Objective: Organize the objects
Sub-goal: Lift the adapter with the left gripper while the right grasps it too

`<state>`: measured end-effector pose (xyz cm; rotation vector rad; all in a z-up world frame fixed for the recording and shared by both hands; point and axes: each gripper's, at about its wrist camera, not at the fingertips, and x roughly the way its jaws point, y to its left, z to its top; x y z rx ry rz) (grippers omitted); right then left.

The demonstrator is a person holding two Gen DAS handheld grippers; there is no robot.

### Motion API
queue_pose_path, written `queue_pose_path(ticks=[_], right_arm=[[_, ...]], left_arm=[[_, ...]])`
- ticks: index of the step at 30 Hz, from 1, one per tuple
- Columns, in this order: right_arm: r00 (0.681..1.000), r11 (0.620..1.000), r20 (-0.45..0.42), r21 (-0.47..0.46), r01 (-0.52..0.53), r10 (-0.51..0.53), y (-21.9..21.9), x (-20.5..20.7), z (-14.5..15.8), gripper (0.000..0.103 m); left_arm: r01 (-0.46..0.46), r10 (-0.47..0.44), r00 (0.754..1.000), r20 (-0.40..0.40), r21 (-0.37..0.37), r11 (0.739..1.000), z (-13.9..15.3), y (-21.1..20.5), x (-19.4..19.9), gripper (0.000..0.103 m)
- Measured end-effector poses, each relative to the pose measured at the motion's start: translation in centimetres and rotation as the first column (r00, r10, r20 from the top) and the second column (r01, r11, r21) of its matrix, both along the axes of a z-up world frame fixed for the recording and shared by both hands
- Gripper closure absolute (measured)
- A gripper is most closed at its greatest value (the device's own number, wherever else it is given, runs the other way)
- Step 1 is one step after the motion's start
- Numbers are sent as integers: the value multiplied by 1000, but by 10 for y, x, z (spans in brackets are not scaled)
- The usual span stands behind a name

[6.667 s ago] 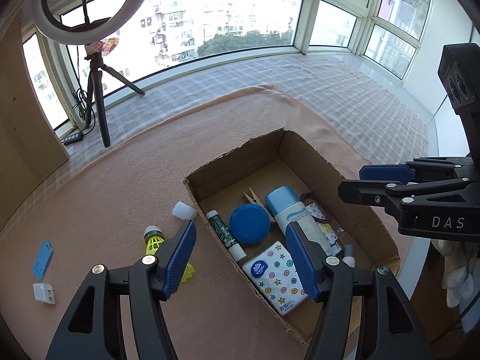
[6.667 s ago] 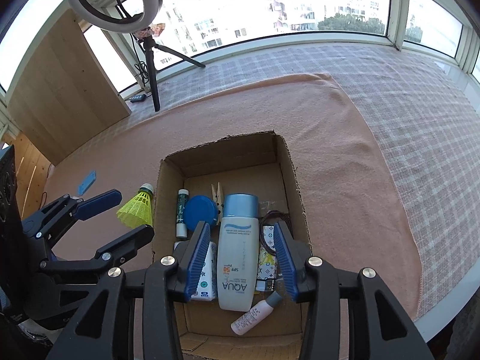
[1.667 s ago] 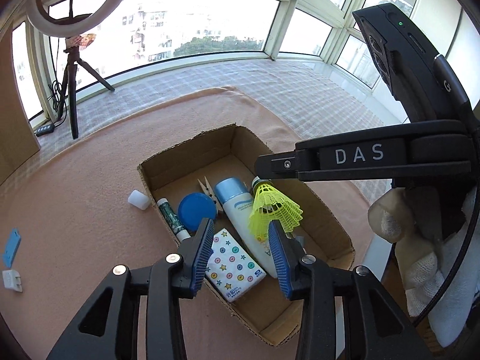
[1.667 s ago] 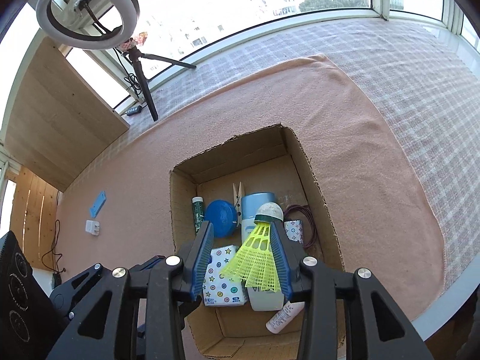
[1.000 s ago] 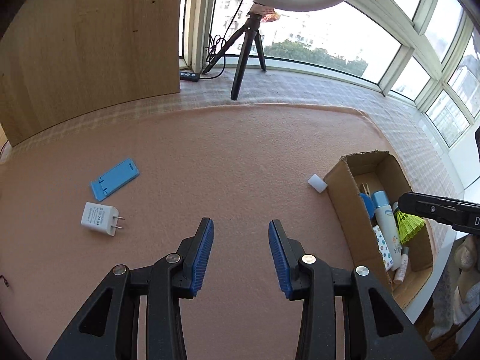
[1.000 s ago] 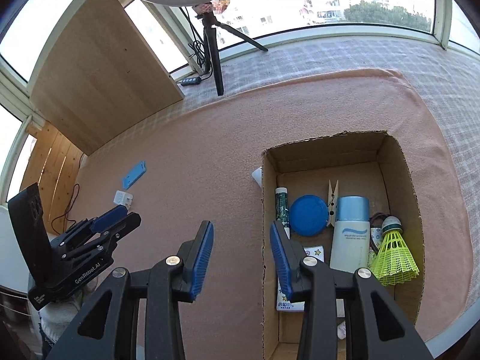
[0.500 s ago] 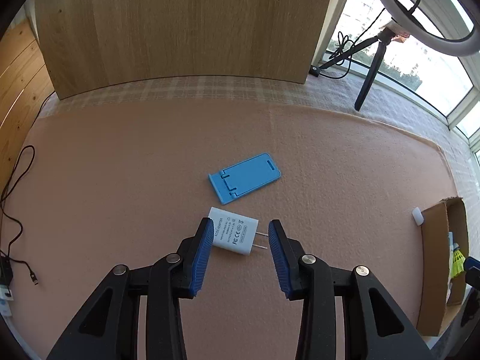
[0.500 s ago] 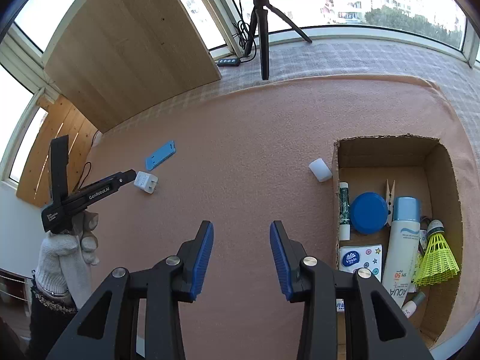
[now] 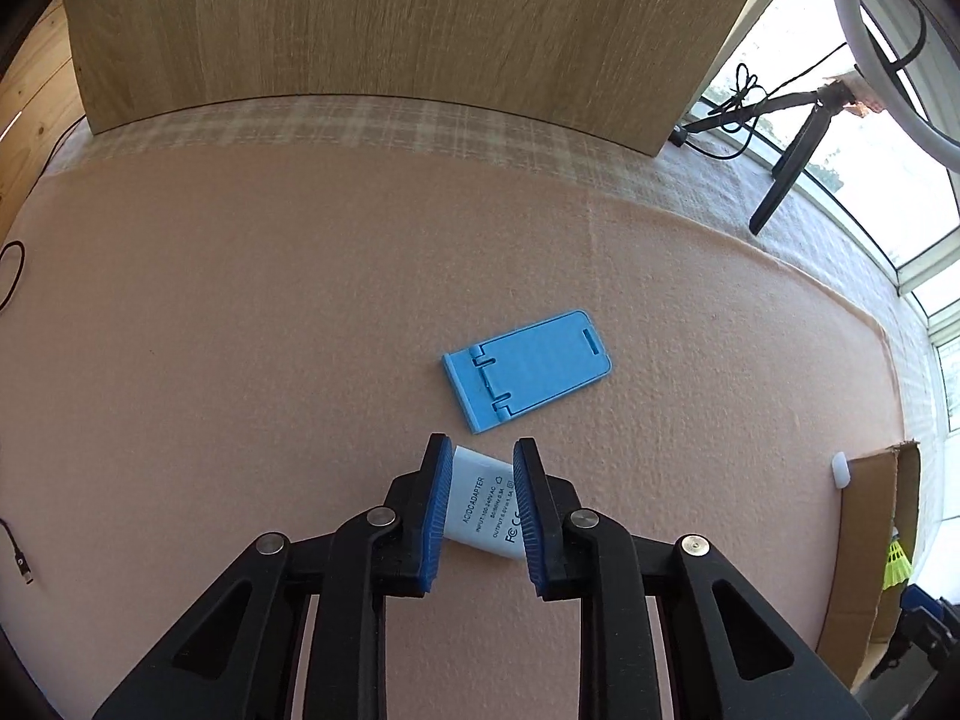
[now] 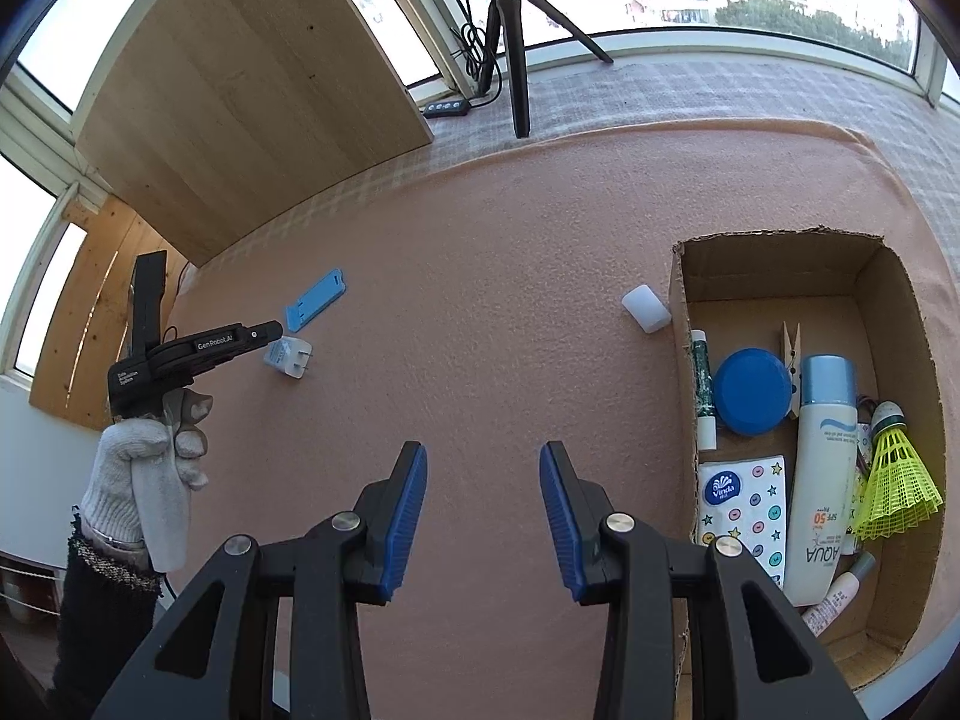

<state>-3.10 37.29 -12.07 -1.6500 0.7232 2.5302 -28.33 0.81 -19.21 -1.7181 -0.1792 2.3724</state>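
My left gripper (image 9: 478,462) is shut on a white AC adapter (image 9: 485,510) lying on the pink cloth; the adapter also shows in the right wrist view (image 10: 288,357) at the tip of the left gripper (image 10: 270,333). A blue phone stand (image 9: 527,369) lies flat just beyond it. My right gripper (image 10: 483,468) is open and empty above the cloth, left of the cardboard box (image 10: 681,312). The box holds a yellow shuttlecock (image 10: 894,480), a sunscreen bottle (image 10: 822,480), a blue lid (image 10: 753,390), a tissue pack (image 10: 741,516) and other small items.
A small white cap (image 10: 645,309) lies outside the box's left wall. A wooden board (image 9: 390,30) stands at the back. A tripod with a ring light (image 10: 510,30) stands by the window. Cables (image 9: 12,276) lie at the cloth's left edge.
My left gripper has moved down and forward and closed on the white adapter. The right gripper stays open and has shifted slightly left, away from the box.
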Motion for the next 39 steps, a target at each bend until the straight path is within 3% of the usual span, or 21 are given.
queue_pose_path(ticks=[4,11,15,20,23,29,33,39], right_arm=[[1000,1000,1,1,0,0,0,-1,1,67],[1000,1000,9,-7,-12,12,-6,-6,-2,67],[1000,1000,12,-8,-28,28,-12,-10,-3,67],[999,999,18,-14,-43,43,-18,-13,-5,67],[998,998,21,-24,-54,54,-21,-16,-9,67],[997,994,22,-85,-65,67,-30,-22,-23,67],[996,987,17,-138,-86,89,-43,-31,-36,67],[990,969,47,-216,-120,133,-70,-54,-60,67]], left_arm=[[23,-23,1000,-2,5,1000,-1,4,3,91],[115,-115,993,-31,12,993,-1,29,28,91],[210,-210,977,-42,1,978,1,60,46,91],[294,-294,956,-8,44,955,-7,95,71,91],[322,-322,947,-14,22,946,-11,109,87,91],[268,-262,958,-117,39,963,23,82,111,87],[296,-293,953,-78,35,954,18,64,126,72],[312,-310,950,-36,74,947,3,63,129,72]])
